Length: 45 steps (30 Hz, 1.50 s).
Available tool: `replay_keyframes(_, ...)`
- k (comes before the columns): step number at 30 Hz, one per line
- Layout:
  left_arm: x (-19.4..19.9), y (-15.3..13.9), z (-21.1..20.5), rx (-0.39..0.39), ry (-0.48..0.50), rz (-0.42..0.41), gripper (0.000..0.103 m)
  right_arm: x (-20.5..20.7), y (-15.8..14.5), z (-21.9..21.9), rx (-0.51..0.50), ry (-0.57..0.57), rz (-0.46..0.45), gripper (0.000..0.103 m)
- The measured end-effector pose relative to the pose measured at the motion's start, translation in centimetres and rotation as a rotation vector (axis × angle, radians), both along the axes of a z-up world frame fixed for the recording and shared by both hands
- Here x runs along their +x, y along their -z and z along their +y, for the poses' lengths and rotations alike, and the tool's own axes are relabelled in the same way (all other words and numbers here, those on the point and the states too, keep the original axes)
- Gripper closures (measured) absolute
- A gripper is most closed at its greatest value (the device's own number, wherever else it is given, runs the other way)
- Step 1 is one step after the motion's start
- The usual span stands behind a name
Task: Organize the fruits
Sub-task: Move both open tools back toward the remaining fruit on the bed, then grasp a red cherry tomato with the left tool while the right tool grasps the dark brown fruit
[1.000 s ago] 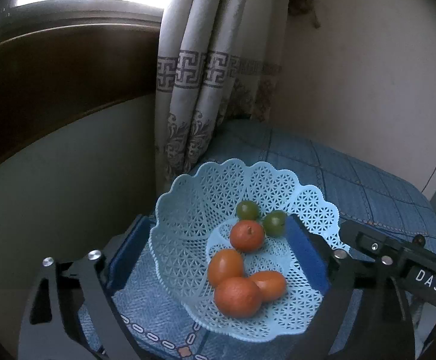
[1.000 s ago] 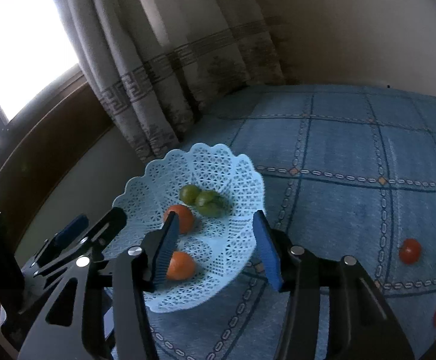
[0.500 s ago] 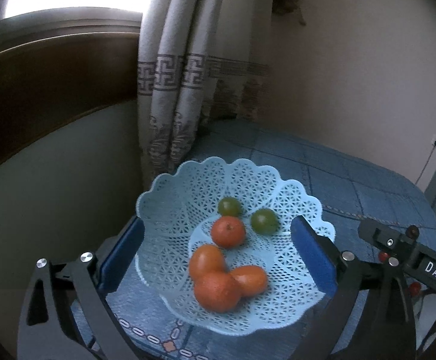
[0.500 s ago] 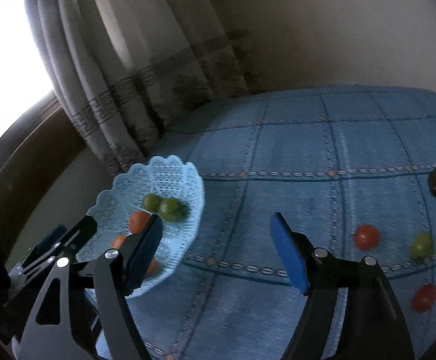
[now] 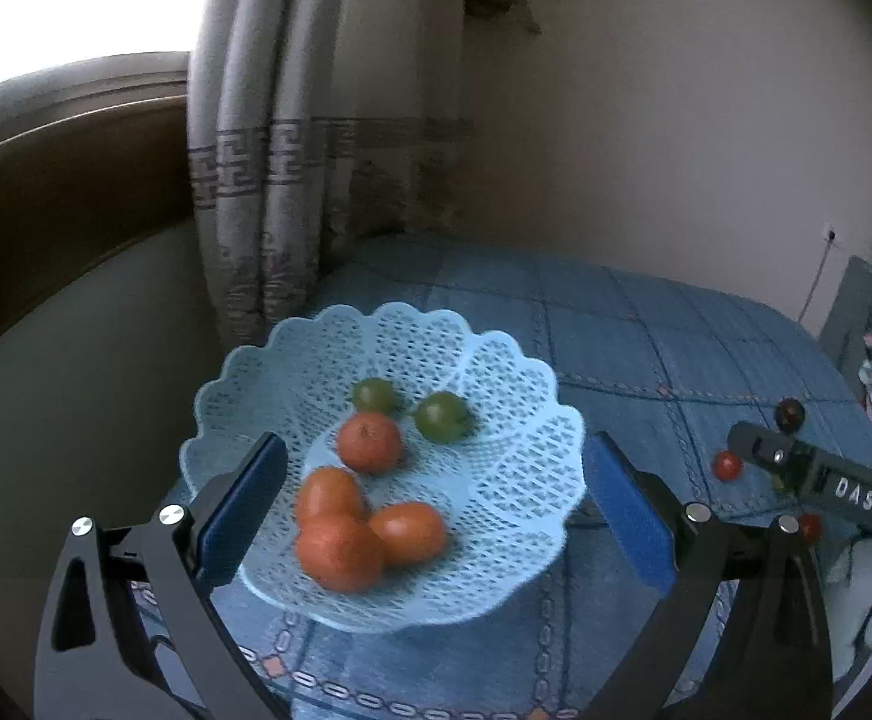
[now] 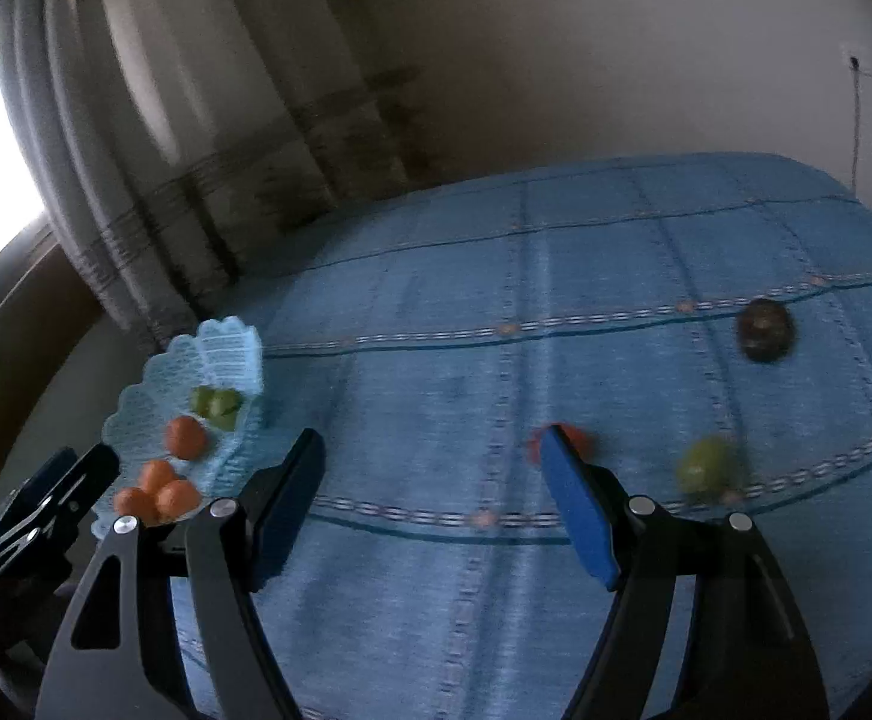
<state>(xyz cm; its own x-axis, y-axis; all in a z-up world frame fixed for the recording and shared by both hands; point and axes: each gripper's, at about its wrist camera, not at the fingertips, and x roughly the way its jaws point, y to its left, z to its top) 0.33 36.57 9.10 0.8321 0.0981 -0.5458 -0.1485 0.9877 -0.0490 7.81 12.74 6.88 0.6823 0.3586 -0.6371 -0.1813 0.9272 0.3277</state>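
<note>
Right gripper (image 6: 429, 504) is swung away from the basket (image 6: 219, 342) toward loose fruit on the cloth (image 6: 436, 360), wide open, empty; red fruit (image 6: 580, 441) sits behind its right pad; left gripper (image 5: 432, 516) is open, empty, over the basket; next pick is judged imminent.

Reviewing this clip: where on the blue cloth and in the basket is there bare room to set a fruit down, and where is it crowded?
Bare cloth lies between the basket and the red fruit. In the basket, the mesh right of the green fruits towards the rim is free; the orange fruits crowd its near left. Loose fruits, green and dark, dot the cloth's right.
</note>
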Motion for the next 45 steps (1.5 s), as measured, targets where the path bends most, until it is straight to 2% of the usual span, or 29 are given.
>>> replay_keyframes(7,-0.2,0.6,-2.8,0.041,0.065,0.012,0.003,0.1,0.4,-3.8,-0.040,0.081,0.014,0.029)
replay_keyframes(15,0.0,1.1,-5.6,0.072,0.117,0.027,0.003,-0.2,0.9,-5.8,-0.202,0.160,-0.017,0.029)
replay_keyframes(21,0.5,1.3,-7.6,0.102,0.141,0.043,0.003,-0.2,1.0,-6.8,-0.257,0.181,-0.038,0.029)
replay_keyframes(33,1.9,2.3,-12.2,0.169,0.206,0.076,0.003,1.2,1.9,-9.5,-0.284,0.197,-0.024,0.029)
replay_keyframes(39,3.5,3.1,-14.1,0.155,0.247,0.117,0.003,2.6,2.5,-11.1,-0.298,0.214,-0.008,0.029)
replay_keyframes(45,4.8,3.9,-15.5,0.157,0.284,0.143,0.003,4.3,3.0,-13.1,-0.265,0.226,0.016,0.029)
